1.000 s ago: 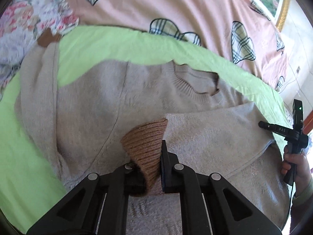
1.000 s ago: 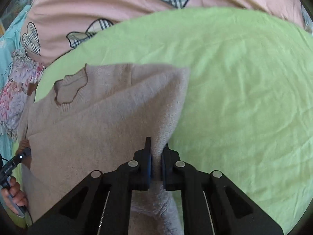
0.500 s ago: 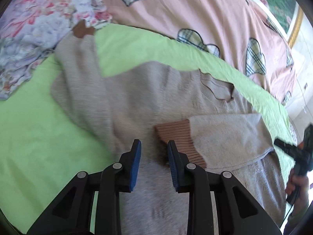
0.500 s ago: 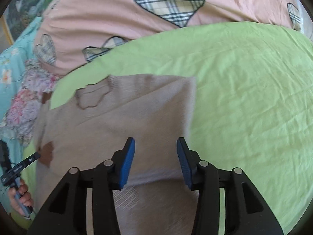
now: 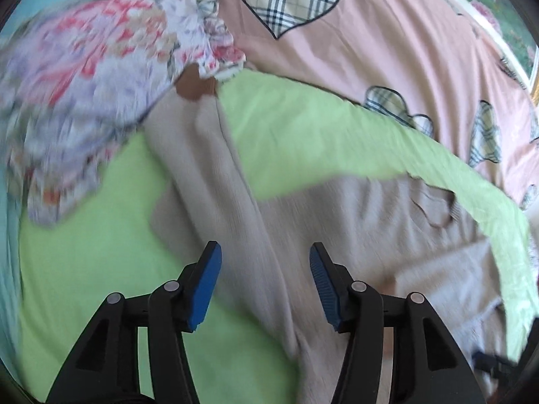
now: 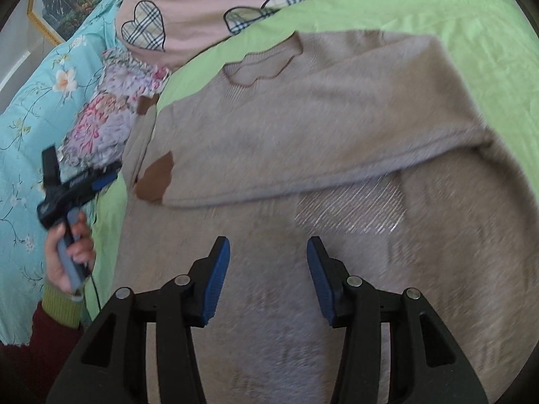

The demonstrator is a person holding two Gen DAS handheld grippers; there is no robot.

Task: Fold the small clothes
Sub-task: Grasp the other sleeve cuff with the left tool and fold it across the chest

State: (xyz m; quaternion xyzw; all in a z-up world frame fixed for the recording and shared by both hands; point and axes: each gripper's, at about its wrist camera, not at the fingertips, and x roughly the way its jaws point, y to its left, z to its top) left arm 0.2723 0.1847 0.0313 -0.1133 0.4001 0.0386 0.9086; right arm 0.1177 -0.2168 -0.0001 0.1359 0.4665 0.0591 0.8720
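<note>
A beige knit sweater [image 6: 303,141] with brown cuffs lies on a green sheet [image 6: 454,10]. Its right sleeve is folded across the chest, brown cuff [image 6: 155,178] at the left. The other sleeve [image 5: 209,175] stretches straight out, its brown cuff [image 5: 193,87] at the floral cloth. My left gripper [image 5: 264,282] is open and empty above that sleeve's base. My right gripper [image 6: 267,279] is open and empty above the sweater's lower body. The left gripper also shows in the right wrist view [image 6: 77,185], held in a hand.
A floral cloth [image 5: 94,77] lies bunched at the sheet's left edge. A pink quilt with plaid hearts [image 5: 387,40] lies behind the sheet. A turquoise flowered bedcover [image 6: 30,107] lies to the left. A framed picture [image 6: 70,0] hangs on the wall.
Both grippers let go of the folded sleeve and opened wide. The left gripper swung left toward the outstretched sleeve. The right gripper drew back over the sweater's body.
</note>
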